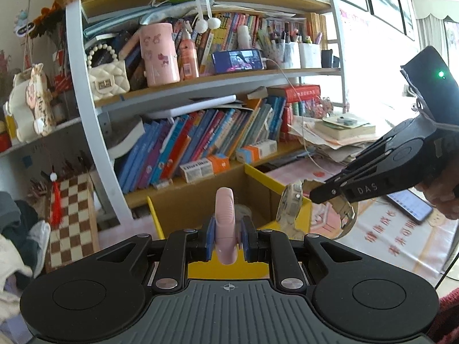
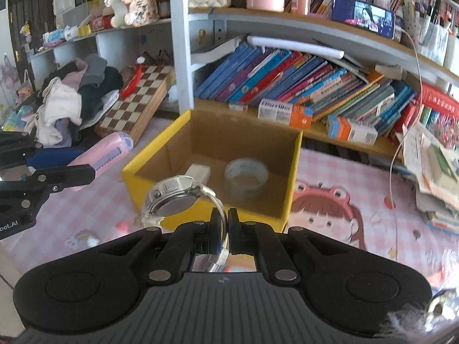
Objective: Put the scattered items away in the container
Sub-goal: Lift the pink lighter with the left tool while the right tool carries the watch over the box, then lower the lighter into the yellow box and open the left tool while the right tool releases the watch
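- Your left gripper (image 1: 228,239) jaws clamp a ribbed pink plastic clip (image 1: 226,223) before the yellow cardboard box (image 2: 292,172).
- Your right gripper (image 2: 225,223) jaws pinch a white wristwatch (image 2: 172,197) by its strap, above the box's near rim.
- Inside the box: a clear tape roll (image 2: 246,176) and a white block (image 2: 198,172).

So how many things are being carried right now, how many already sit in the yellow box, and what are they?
Carried: 2 (pink comb in the left gripper, white watch in the right gripper)
In the yellow box: 2 (tape roll, white block)
Total: 4
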A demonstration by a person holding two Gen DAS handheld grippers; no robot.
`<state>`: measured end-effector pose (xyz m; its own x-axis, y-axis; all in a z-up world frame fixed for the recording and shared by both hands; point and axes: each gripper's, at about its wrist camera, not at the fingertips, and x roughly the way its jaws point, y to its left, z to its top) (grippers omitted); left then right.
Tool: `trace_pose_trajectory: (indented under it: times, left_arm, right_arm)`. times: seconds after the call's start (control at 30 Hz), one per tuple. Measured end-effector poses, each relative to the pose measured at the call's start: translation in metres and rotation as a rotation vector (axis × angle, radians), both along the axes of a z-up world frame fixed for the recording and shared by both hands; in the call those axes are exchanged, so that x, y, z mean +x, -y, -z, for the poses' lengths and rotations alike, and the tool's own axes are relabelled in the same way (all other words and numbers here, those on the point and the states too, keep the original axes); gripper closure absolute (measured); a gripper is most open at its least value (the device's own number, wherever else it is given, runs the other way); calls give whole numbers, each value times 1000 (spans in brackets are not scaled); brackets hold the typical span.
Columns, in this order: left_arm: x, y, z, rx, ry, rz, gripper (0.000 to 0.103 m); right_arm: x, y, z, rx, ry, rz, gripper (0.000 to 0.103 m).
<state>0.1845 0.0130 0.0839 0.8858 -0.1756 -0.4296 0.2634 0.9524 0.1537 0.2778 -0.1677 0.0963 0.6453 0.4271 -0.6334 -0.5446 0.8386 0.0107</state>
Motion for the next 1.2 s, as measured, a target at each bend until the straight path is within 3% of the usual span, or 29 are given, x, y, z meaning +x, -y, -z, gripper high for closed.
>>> trace_pose_trajectory:
  times: [0.2, 0.53, 1.2]
  left_arm:
    - [36, 4, -3, 28, 2, -10, 85]
    - [99, 3, 5, 87, -61, -39, 85]
    - [181, -3, 67, 98, -312, -70, 85]
  right_arm:
    - [42, -2, -9, 0, 38, -35, 99]
    - [107, -32, -3, -61, 63, -162, 98]
    - [192, -84, 78, -316, -65, -414, 98]
